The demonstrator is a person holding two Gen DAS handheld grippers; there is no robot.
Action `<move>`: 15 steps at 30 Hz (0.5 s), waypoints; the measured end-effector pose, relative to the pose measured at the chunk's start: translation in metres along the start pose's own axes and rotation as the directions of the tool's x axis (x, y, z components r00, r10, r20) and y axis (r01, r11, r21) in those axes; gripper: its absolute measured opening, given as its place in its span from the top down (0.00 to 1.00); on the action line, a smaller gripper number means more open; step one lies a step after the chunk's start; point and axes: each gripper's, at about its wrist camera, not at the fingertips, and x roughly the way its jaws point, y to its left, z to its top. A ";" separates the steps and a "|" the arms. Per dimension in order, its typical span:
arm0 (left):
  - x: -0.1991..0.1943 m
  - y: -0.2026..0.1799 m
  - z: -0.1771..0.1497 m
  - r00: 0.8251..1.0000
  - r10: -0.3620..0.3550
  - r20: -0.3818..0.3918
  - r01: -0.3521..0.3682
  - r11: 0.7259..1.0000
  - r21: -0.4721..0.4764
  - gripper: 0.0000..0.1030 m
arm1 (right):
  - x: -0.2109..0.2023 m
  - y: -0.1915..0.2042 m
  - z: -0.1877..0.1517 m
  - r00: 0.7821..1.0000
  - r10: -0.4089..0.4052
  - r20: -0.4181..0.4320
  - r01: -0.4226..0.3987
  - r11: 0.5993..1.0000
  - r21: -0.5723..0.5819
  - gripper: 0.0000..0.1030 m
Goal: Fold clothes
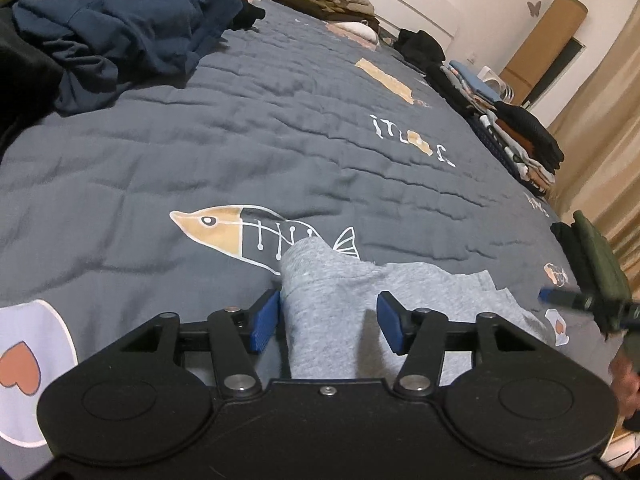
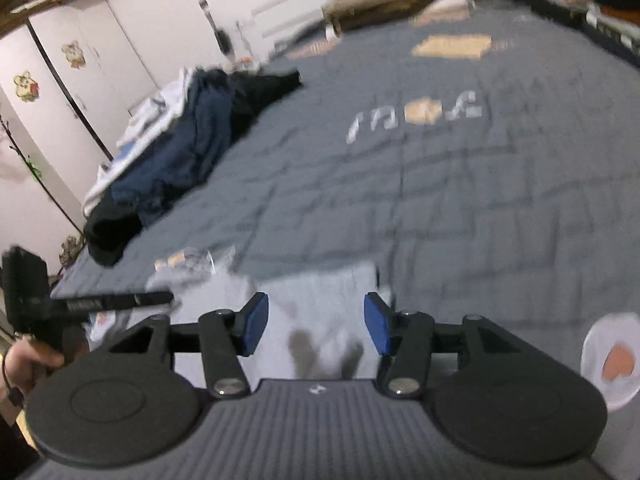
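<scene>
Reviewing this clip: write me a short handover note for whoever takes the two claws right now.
Left claw: open, a raised fold of the grey garment between its pads, not pinched.
Right claw: open over the same garment, gripping nothing; its view is blurred.
Things: the grey garment lies on the near edge of the bed cover. An unfolded heap of dark clothes sits at the far left; folded stacks line the right edge.
Done: several pieces already folded and stacked.
Left: finish folding the grey garment, add it to the stacks, then work through the heap.
</scene>
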 end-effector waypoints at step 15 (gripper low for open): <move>0.007 0.000 -0.002 1.000 0.002 -0.008 -0.002 1.000 0.020 0.45 | 0.004 -0.015 0.001 0.996 0.078 0.051 -0.085 0.984 0.155 0.92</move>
